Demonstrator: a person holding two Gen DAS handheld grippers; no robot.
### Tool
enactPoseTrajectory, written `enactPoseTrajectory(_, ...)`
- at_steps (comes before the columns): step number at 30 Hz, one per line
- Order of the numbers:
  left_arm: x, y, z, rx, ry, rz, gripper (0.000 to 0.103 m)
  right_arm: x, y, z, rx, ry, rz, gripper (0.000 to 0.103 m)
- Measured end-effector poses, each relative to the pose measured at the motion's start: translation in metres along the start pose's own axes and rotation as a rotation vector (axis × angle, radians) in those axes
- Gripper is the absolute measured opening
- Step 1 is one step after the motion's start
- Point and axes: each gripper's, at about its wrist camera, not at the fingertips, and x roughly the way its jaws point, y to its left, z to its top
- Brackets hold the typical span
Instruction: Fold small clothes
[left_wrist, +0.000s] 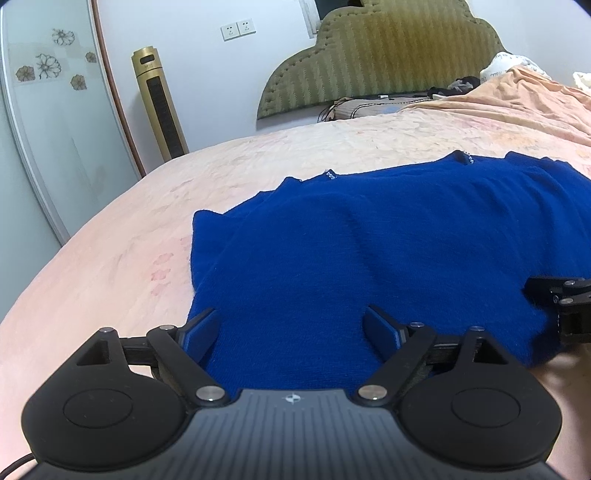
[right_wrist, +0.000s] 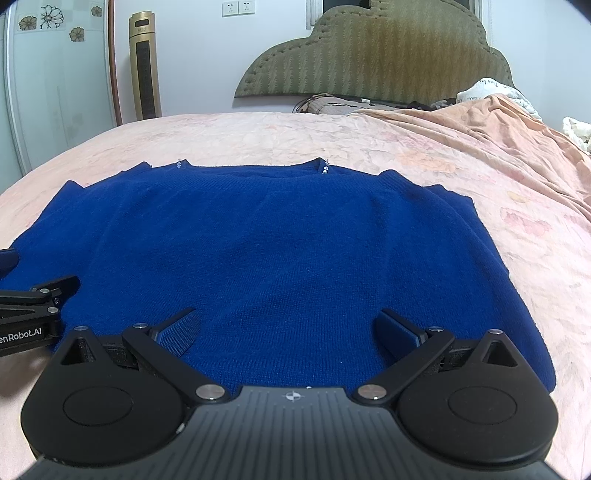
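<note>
In the left wrist view, the left gripper (left_wrist: 291, 330) holds its jaws spread wide and empty over the near hem of a blue knit sweater (left_wrist: 369, 251), which lies flat on the bed (left_wrist: 110, 240) with its crinkled peach sheet.

In the right wrist view, the right gripper (right_wrist: 288, 330) is also released above the hem. Small beads (right_wrist: 325, 167) edge the neckline. The left gripper's side reads "enRobot.AI".

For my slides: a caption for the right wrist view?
Right gripper open over the near hem of a blue sweater spread flat on a pink bedspread.
</note>
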Motion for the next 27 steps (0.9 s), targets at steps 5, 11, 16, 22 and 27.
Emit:
enactPoseTrajectory(5,0.0011,0.0030,-0.0001,-0.027,0.010,-0.003,0.092,0.0001,0.0002,-0.0002,0.000,0.000,-0.001,0.103)
enactPoseTrajectory(11,0.0013,0.0036,-0.0005,-0.034,0.012,0.003,0.094,-0.0001,0.0024,-0.0007,-0.001,0.000,-0.005,0.103)
enactPoseTrajectory(16,0.0016,0.0036,-0.0005,-0.032,0.011,0.006,0.094,-0.0003,0.0021,-0.0005,-0.001,0.000,-0.005,0.103)
enactPoseTrajectory(22,0.0016,0.0029,-0.0003,-0.029,0.010,0.010,0.094,-0.0002,0.0020,-0.0004,0.000,0.000,-0.005,0.103)
enactPoseTrajectory(27,0.0013,0.0028,-0.0005,-0.027,0.008,0.012,0.094,-0.0003,0.0021,-0.0003,0.001,0.000,-0.004,0.103)
